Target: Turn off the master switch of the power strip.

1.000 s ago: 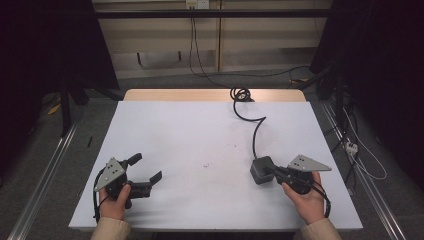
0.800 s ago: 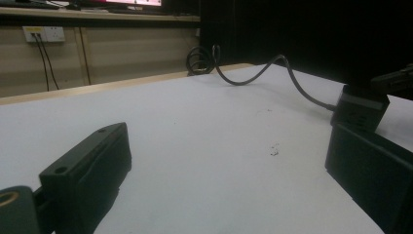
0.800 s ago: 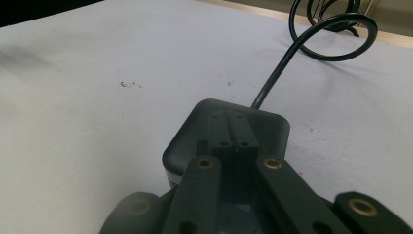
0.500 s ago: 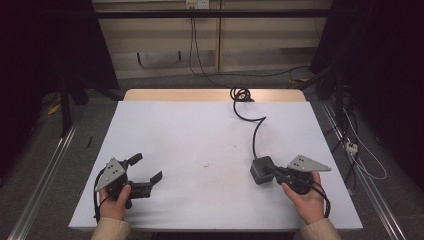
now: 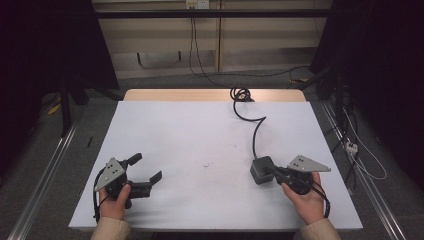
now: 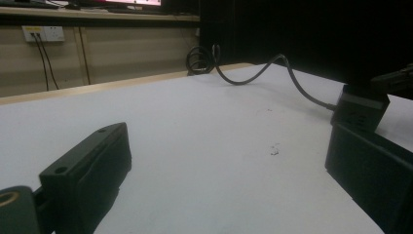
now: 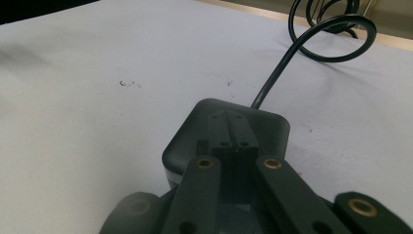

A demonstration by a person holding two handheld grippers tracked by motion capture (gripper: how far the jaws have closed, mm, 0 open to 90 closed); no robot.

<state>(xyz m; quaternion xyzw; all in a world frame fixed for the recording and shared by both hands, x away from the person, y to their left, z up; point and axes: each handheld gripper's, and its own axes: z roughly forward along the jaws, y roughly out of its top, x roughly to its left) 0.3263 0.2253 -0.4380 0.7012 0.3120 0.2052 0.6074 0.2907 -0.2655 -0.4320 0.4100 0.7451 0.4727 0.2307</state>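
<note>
A dark grey box (image 5: 260, 169) with a black cable (image 5: 257, 132) lies on the white table (image 5: 200, 130) at the near right. My right gripper (image 5: 274, 170) is shut, and its joined tips rest on top of the box (image 7: 195, 131); the right gripper view shows the jaws (image 7: 234, 129) pressed together with nothing between them. My left gripper (image 5: 147, 167) sits at the near left, open and empty, with bare table between its jaws (image 6: 226, 146). From the left gripper view the box (image 6: 360, 109) stands to the far right.
The cable (image 7: 277, 78) runs from the box to a coil (image 5: 240, 94) at the table's far edge, by a wooden strip. Small dark specks (image 5: 206, 164) mark the table's middle. Metal rails run along the floor on both sides.
</note>
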